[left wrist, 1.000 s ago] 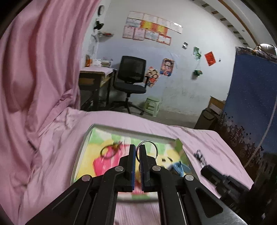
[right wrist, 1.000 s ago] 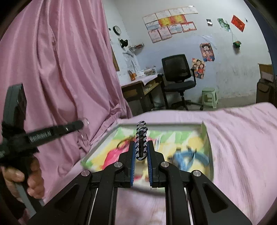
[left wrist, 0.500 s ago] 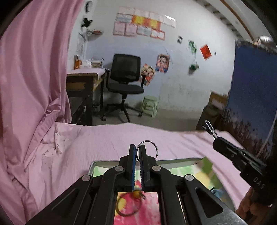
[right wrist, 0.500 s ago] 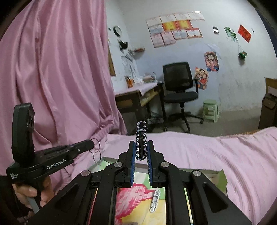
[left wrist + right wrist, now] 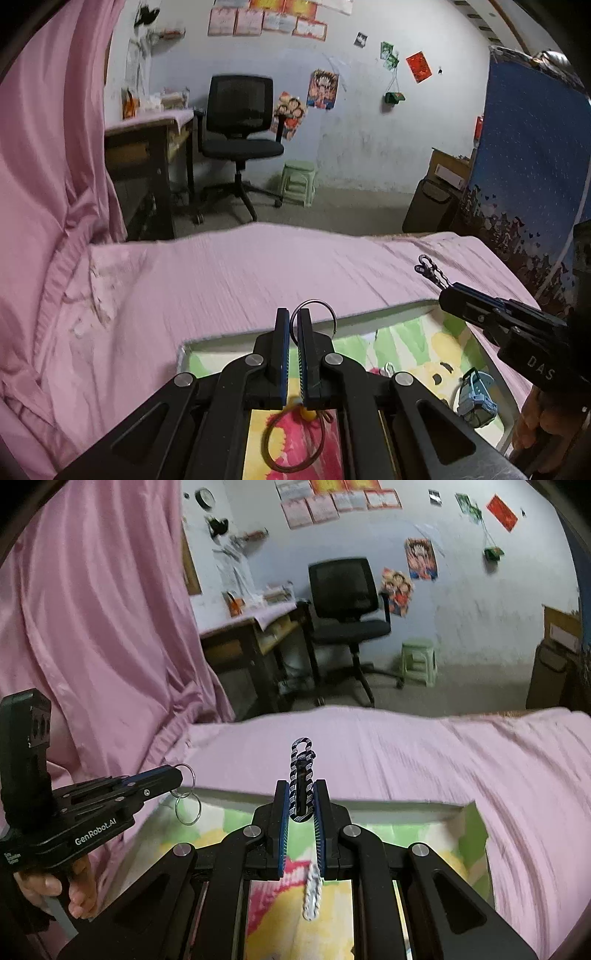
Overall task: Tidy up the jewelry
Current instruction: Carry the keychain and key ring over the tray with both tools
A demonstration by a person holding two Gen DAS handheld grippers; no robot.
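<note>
Above the colourful tray (image 5: pixel 491 363), your left gripper (image 5: pixel 289 325) is pinching linked metal rings (image 5: pixel 314 314), while your right gripper (image 5: pixel 301 805) is clamping a braided black-and-white bracelet (image 5: pixel 303 775), both hovering over the pink bedsheet (image 5: pixel 240 269).

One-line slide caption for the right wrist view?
Right tongs grip a black-and-white braided chain bracelet above the colourful cartoon-print tray.
</note>
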